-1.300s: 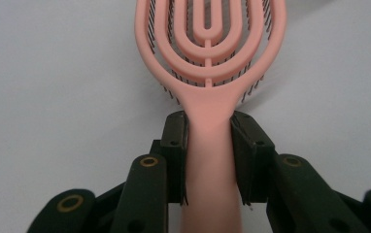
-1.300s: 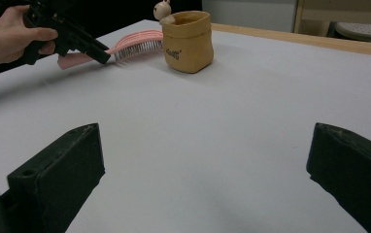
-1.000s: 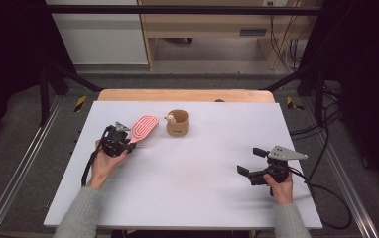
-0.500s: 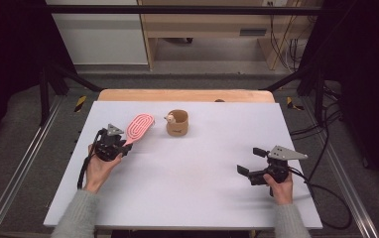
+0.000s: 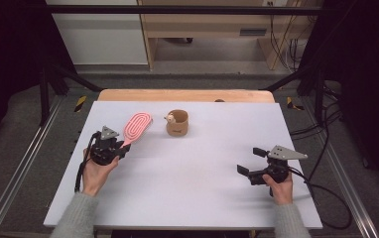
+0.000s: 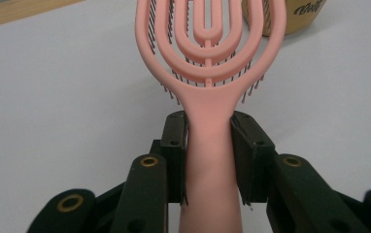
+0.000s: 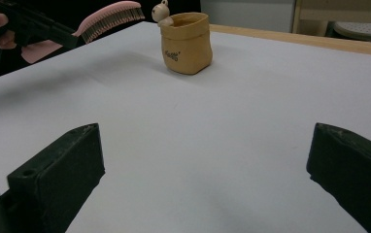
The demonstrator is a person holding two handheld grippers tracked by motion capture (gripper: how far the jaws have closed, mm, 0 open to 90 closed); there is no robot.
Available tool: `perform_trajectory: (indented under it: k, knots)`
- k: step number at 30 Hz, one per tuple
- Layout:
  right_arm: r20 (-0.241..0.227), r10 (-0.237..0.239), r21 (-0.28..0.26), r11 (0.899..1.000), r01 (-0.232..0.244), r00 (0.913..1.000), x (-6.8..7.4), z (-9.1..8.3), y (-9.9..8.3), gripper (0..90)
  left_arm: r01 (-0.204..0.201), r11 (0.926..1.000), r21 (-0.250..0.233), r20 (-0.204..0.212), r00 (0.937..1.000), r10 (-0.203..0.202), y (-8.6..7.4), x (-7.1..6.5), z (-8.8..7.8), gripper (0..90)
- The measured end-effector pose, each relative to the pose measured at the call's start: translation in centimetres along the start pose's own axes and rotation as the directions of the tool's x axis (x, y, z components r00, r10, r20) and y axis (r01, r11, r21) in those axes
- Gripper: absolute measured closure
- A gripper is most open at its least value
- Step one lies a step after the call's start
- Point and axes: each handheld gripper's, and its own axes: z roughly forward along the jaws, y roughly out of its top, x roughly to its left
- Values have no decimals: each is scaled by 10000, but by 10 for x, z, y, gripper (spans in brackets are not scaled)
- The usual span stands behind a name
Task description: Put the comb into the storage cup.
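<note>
Pink hairbrush (image 6: 208, 73) clamped by left gripper (image 6: 208, 150), right gripper (image 7: 208, 179) spread wide

The pink hairbrush (image 6: 208, 58) looks like smooth matt plastic, its dark bristles thin and stiff. The left gripper (image 6: 208, 155) has black matt jaws with brass-coloured rivets. The tan pot (image 7: 186, 42) seems soft and wrinkled, perhaps kraft paper or cloth; its finish is hard to judge. The table (image 5: 202, 188) top is matt white, with a bare wood strip (image 5: 185, 95) along its far edge.
</note>
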Motion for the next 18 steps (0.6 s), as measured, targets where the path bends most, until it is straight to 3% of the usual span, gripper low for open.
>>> perform_trajectory:
  k: [5,18]
  knots:
    - [25,1,-14,10000,-1,10000,1,0,1,3,197,9996,-193,-7,9998,-198,0,-1,-6,688]
    - [17,-18,-156,9999,18,10000,7,2,7,3,-42,9986,-520,-88,10000,37,3,-14,-13,688]
